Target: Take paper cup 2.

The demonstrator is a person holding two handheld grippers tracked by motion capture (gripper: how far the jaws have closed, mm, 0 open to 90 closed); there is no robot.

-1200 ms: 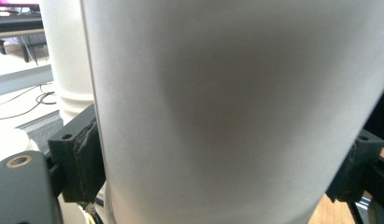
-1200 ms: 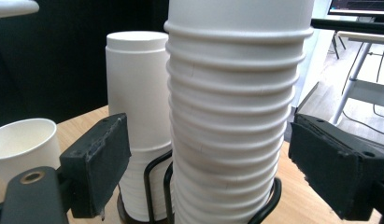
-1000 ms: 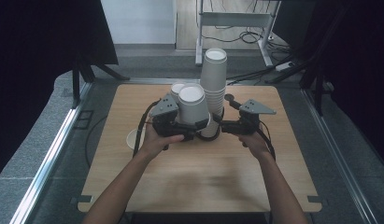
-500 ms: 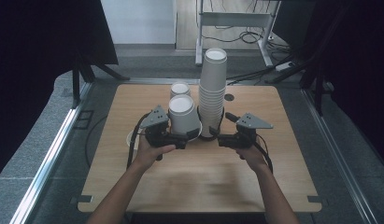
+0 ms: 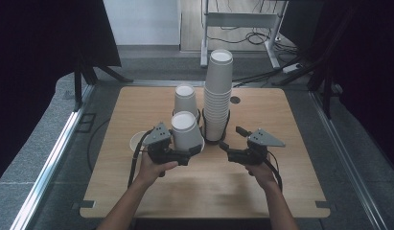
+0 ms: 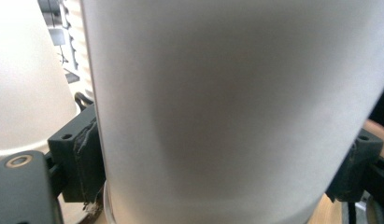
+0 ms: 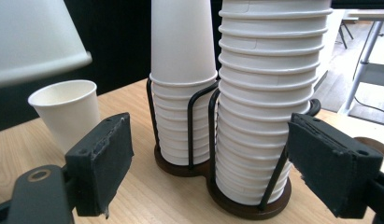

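An upturned paper cup (image 5: 187, 130) was clamped between the jaws of the left gripper (image 5: 187, 154), base up, above the near middle of the table (image 5: 281, 191), just in front of the cup holder (image 5: 222, 136). In the left gripper view its white wall (image 6: 236, 112) ran between both pads (image 6: 82, 158), which pressed on it near the rim.

Behind it stood two stacks of upturned cups in the wire holder: a short stack (image 5: 186, 99) on the left and a tall stack (image 5: 217, 93) on the right. An upright loose cup (image 5: 137, 140) sat on the table left of the held cup.

The right gripper (image 5: 229, 140) hung empty just right of the tall stack, its jaws partly open and just then closing, with nothing between them. In the right gripper view the jaws framed the tall stack (image 7: 266, 93) without touching it.

The risks looked like these: the thin cup could be crushed if the squeeze tightened, or could slip out if it loosened. Swinging it sideways could knock the tall stack, which leaned slightly and might topple. Set down crooked on a stack, the cup could jam or slide off.
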